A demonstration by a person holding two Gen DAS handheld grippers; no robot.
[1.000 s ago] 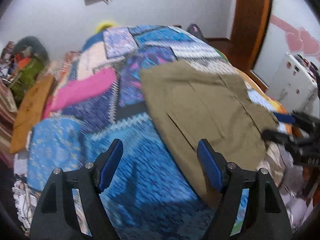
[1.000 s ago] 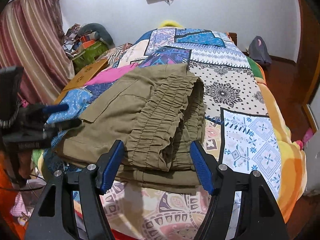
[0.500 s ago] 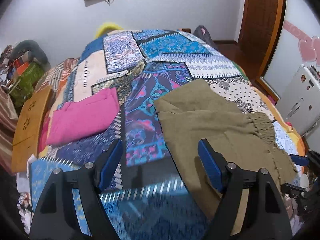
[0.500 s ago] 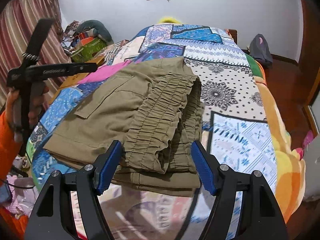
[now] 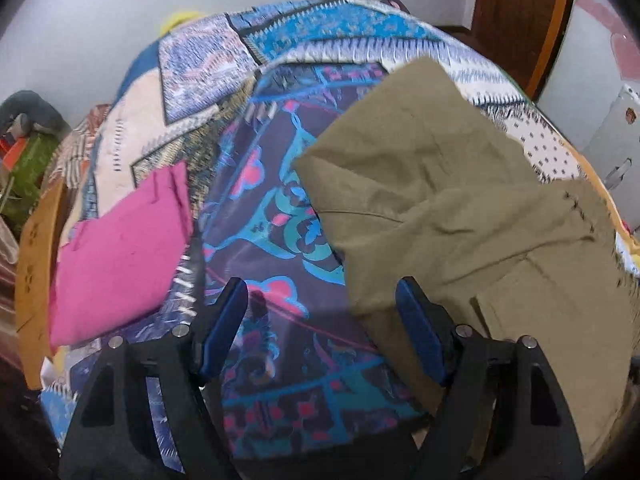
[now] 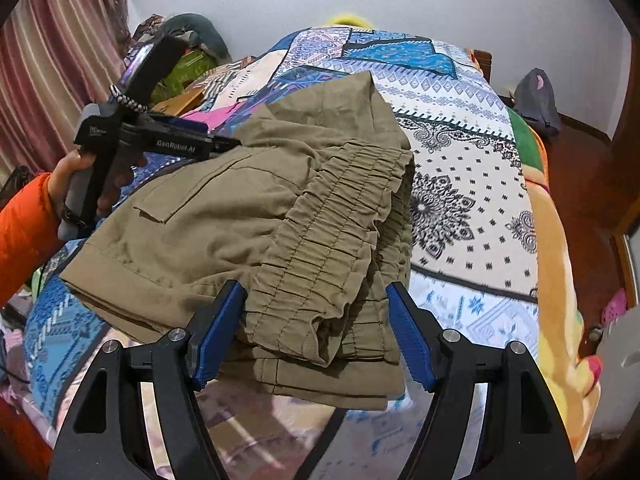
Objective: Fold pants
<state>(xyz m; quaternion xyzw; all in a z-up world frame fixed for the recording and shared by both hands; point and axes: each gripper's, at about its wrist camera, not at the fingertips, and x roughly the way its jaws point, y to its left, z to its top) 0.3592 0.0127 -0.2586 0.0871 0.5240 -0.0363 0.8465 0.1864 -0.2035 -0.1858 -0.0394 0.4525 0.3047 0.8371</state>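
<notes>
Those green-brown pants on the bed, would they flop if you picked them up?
Probably floppy: the pants are soft cloth, creased and folded in layers. The stack would likely fall open if lifted by one edge. The gathered waistband looks thicker, so likely easier to pinch.

Matt olive cloth pants [image 6: 256, 216], woven, with a ruched, puckered waistband [image 6: 332, 240]. Patchwork quilt [image 5: 256, 216] of soft printed cloth. Smooth pink folded cloth [image 5: 120, 256] at left. Matt black plastic gripper frames, ribbed blue pads [image 6: 408, 340], shiny metal screws. Glossy brown wood door [image 5: 516, 12], upper right.
</notes>
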